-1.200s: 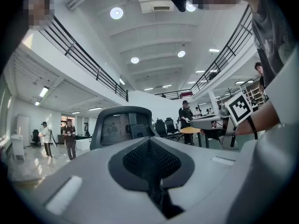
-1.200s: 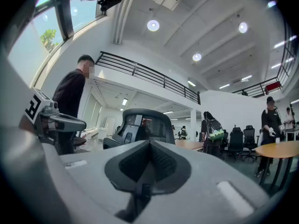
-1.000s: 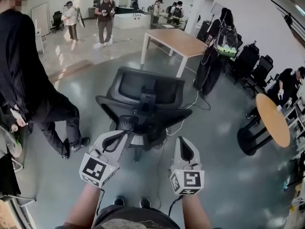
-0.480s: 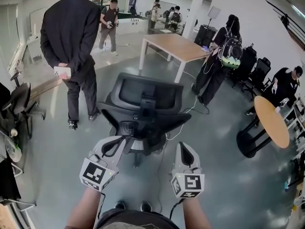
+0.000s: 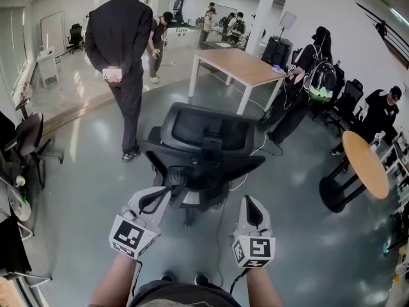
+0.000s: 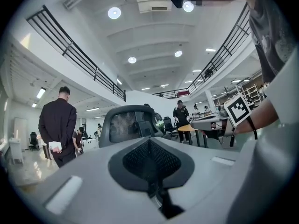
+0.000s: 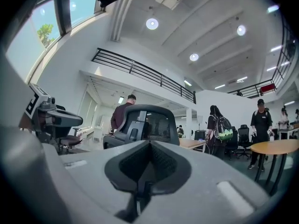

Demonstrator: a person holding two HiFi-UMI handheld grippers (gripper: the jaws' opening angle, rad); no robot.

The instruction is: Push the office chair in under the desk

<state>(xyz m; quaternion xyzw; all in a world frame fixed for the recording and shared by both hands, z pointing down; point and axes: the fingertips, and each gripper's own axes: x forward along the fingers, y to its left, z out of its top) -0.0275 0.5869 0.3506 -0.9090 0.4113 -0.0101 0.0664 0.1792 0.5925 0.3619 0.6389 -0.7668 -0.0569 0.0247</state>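
Observation:
A black mesh-backed office chair (image 5: 203, 147) stands on the grey floor right ahead, its back turned to me; both gripper views show it too (image 6: 127, 123) (image 7: 149, 122). The left gripper (image 5: 163, 192) is shut and holds nothing. Its tip is close to the chair's rear left; whether it touches I cannot tell. My right gripper (image 5: 248, 201) is shut and empty, a little short of the chair's rear right. A wooden desk (image 5: 238, 61) with white legs stands farther off, beyond the chair. From the gripper views, the left gripper (image 6: 149, 141) and right gripper (image 7: 149, 143) both point level at the backrest.
A person in black (image 5: 124, 50) stands left of the chair, back turned, hands behind. A person with a green backpack (image 5: 313, 75) stands by the desk's right end. A round wooden table (image 5: 365, 164) is at the right. Black chairs (image 5: 29, 136) line the left edge.
The person in black has walked from close at my left to a spot farther off, beyond the chair's left. The left gripper has edged toward the chair. Both grippers stay shut.

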